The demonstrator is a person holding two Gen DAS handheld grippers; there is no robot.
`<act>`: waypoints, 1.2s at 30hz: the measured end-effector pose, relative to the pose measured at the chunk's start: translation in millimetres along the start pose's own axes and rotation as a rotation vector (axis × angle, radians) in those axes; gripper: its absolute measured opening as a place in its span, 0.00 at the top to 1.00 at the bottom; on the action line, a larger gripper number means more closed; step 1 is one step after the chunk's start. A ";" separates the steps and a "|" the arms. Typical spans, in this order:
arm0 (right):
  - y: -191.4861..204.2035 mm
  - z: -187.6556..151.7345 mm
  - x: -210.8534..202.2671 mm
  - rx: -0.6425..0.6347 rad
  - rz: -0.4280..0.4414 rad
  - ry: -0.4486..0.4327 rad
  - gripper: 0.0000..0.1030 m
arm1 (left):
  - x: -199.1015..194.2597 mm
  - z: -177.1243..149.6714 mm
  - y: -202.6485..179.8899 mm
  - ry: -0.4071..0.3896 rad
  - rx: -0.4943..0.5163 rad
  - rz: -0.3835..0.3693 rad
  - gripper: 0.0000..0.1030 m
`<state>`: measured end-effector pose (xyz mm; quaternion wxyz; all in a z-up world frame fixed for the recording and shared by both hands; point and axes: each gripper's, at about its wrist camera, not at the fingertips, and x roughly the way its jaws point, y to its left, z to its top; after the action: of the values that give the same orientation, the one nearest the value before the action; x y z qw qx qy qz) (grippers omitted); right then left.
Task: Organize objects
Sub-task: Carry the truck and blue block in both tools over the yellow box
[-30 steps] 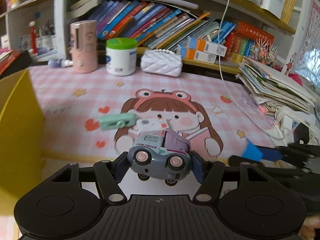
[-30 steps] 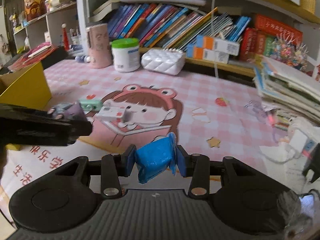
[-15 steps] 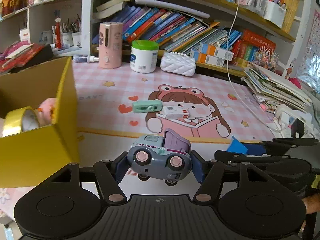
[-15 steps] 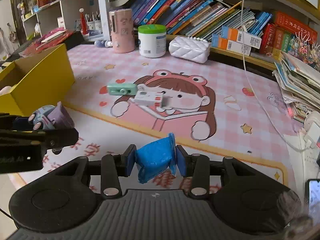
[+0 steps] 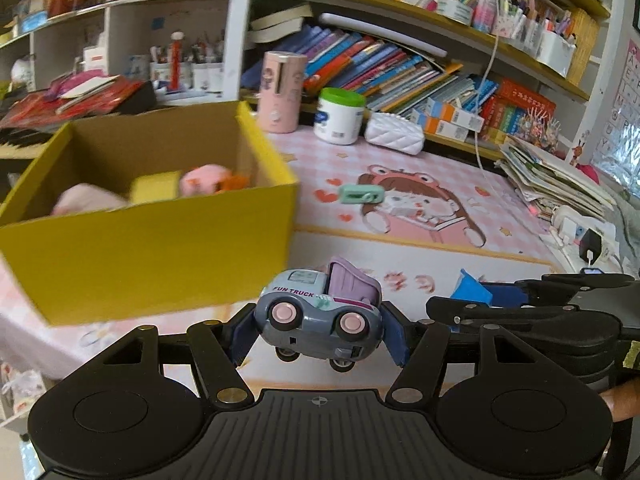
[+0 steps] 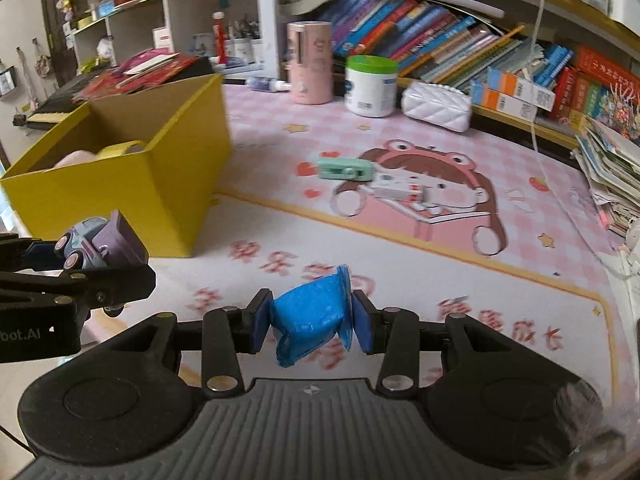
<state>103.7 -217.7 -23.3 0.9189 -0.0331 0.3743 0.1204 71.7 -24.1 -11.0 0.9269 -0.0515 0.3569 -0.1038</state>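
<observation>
The yellow box [image 5: 152,236] is the reference for the coming move; its open top faces up and it already holds a roll of yellow tape [image 5: 154,186] and soft pink items. The left gripper [image 5: 318,326] pinches a grey toy truck [image 5: 320,314] across its nose and tail, so the truck's long axis runs across the jaws. The truck sits just beside the box's near right corner, below rim level. The right gripper [image 6: 310,316] pinches a crumpled blue packet [image 6: 310,312], further to the right of the box, with the left gripper between it and the box wall. The left hand is therefore judged the nearer and should release first, after rising over the rim. A green stapler-like item [image 6: 344,169] and a white item [image 6: 396,189] lie on the pink mat [image 6: 440,264], well right of the box.
</observation>
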 end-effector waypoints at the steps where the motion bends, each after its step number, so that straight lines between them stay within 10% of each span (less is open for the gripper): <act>1: 8.2 -2.2 -2.5 -0.001 0.004 0.003 0.61 | -5.6 -3.6 6.4 0.002 -0.002 0.004 0.38; 22: 156.9 -43.1 -37.9 -0.079 0.119 0.003 0.61 | -100.1 -59.4 106.9 -0.033 -0.072 0.100 0.38; 36: 188.4 -36.8 -55.7 -0.137 0.130 -0.045 0.61 | -123.1 -62.8 121.9 -0.090 -0.100 0.114 0.38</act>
<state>-6.1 -51.7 -5.4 0.9128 -0.0691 0.3459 0.2057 -40.6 121.4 2.0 0.9427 -0.0820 0.3221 -0.0303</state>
